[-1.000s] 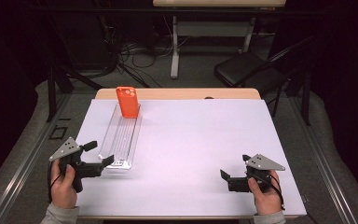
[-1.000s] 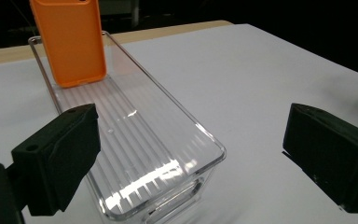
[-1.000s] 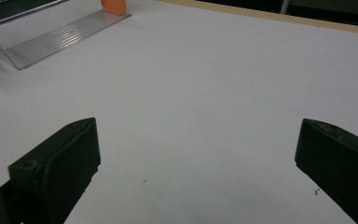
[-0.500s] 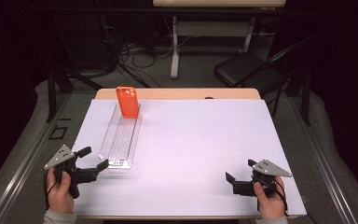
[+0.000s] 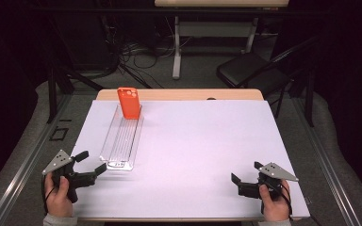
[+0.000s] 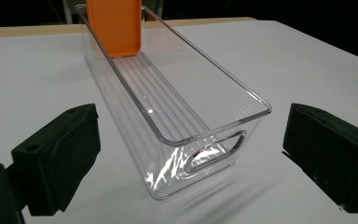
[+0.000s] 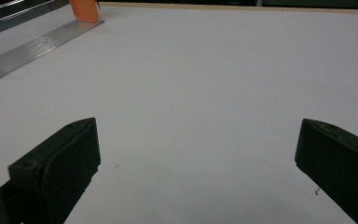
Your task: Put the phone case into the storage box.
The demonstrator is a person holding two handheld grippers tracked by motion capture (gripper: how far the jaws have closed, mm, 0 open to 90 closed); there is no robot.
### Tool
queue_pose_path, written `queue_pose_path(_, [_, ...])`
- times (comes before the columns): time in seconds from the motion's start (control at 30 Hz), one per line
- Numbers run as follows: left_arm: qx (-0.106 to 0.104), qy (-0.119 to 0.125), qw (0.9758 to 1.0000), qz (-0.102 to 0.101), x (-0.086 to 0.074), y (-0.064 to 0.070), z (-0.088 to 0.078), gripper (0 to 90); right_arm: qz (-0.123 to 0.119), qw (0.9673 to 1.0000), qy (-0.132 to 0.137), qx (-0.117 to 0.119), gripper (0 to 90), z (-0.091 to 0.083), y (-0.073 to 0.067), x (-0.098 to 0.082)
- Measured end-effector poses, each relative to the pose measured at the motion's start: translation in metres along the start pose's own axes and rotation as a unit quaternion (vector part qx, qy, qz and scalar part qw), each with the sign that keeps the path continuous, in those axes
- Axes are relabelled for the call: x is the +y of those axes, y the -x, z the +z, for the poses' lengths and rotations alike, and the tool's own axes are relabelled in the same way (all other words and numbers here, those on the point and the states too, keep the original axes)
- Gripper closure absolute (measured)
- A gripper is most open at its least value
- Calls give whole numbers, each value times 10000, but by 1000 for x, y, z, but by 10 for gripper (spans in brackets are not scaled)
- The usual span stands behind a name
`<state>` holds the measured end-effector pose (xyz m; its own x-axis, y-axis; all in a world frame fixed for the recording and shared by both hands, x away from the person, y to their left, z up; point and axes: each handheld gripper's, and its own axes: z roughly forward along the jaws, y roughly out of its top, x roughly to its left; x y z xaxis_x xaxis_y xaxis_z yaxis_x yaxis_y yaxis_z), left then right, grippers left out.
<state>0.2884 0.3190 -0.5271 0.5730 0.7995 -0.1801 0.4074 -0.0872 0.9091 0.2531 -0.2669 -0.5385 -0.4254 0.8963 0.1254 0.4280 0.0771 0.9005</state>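
Under dark surroundings, white tabletop point(image 5: 207, 155).

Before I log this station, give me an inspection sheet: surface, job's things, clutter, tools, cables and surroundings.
Surface: white table top, bare across the middle, wooden edge at the far side.
Job's things: clear plastic bin lying lengthwise at the left; orange phone-shaped block standing in its far end.
Clutter: nothing seen.
Tools: left tool open, jaws apart just short of the bin's near end, touching nothing; right tool open over bare table at the near right.
Cables: a cable trails from each tool by the hand; a tangle of cables on the floor beyond the table.
Surroundings: dark room, black chair and a second table's leg behind.
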Motion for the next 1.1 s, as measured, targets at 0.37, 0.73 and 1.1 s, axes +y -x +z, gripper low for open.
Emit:
queue_pose_path(0.37, [49, 48, 10000, -46, -3, -4, 2, 44, 70, 9999, -17, -133, 0, 2, 3, -5])
queue_pose_path(0.73, [53, 45, 9999, -110, -6, -7, 3, 44, 99, 9999, -39, -97, 0, 6, 3, -8])
queue_pose_path(1.1, [60, 38, 9999, -139, -6, -7, 5, 44, 43, 9999, -119, -30, 0, 9, -1, -9])
